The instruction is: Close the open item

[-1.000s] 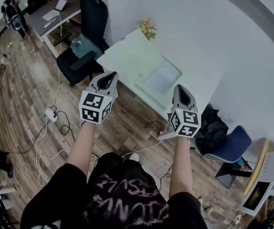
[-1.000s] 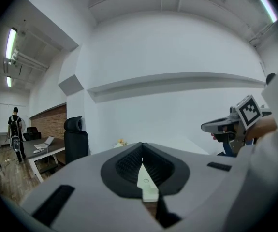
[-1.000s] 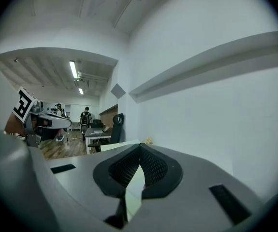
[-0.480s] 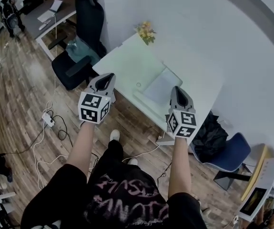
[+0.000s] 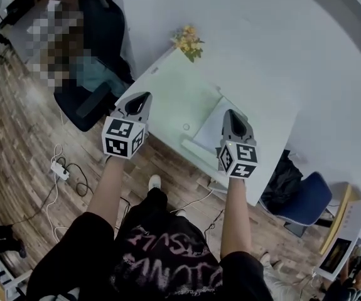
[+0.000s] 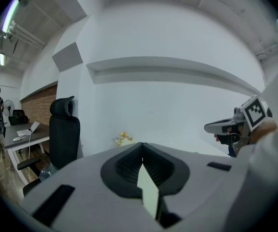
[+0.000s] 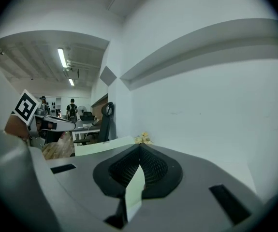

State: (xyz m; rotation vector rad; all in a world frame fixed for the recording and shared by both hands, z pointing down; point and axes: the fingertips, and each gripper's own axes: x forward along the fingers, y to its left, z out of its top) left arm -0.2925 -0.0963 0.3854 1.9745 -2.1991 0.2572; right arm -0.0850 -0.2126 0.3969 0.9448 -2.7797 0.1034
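The left gripper [image 5: 142, 97] and the right gripper [image 5: 231, 113] have their fingers pressed together, empty. The open laptop [image 5: 213, 125] lies on the bench [image 5: 167, 83] just past the right fingers.

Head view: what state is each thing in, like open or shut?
Left gripper: fingers shut, holding nothing.
Right gripper: fingers shut, holding nothing.
Pale grey laptop on the white table: looks open, lid raised, untouched.
Yellow flower bunch: upright at the table's far corner.
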